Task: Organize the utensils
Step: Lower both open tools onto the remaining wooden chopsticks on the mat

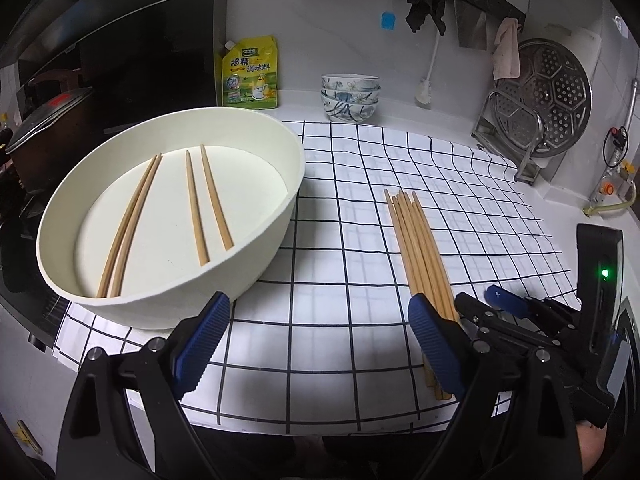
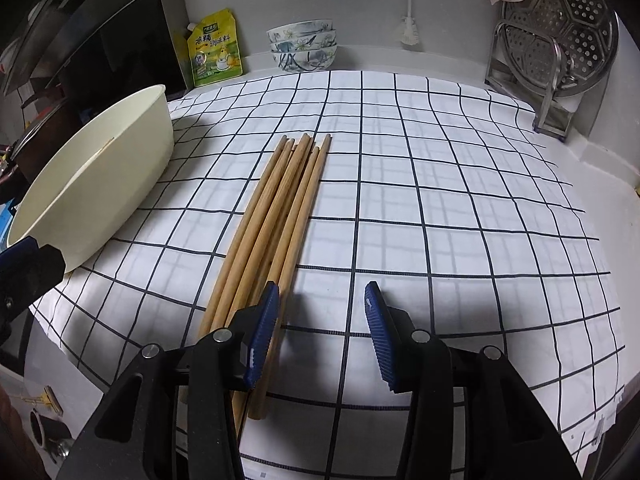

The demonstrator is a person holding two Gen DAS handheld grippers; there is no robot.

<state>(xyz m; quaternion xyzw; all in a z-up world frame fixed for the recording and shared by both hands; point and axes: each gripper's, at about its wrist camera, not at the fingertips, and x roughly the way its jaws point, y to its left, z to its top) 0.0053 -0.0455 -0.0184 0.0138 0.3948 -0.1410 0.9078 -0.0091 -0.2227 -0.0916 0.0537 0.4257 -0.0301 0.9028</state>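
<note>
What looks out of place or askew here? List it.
Nothing is spilled or damaged. Four wooden chopsticks lie in the cream oval tub as two loose pairs, splayed rather than parallel. The remaining bundle of wooden chopsticks lies neatly on the black-and-white checked cloth, not yet moved.

White countertop point(image 2: 592, 148) under a black-gridded white cloth point(image 2: 440, 208); pale wall point(image 1: 320, 32) behind; perforated round steel steamer tray point(image 1: 548, 100) propped at right.
</note>
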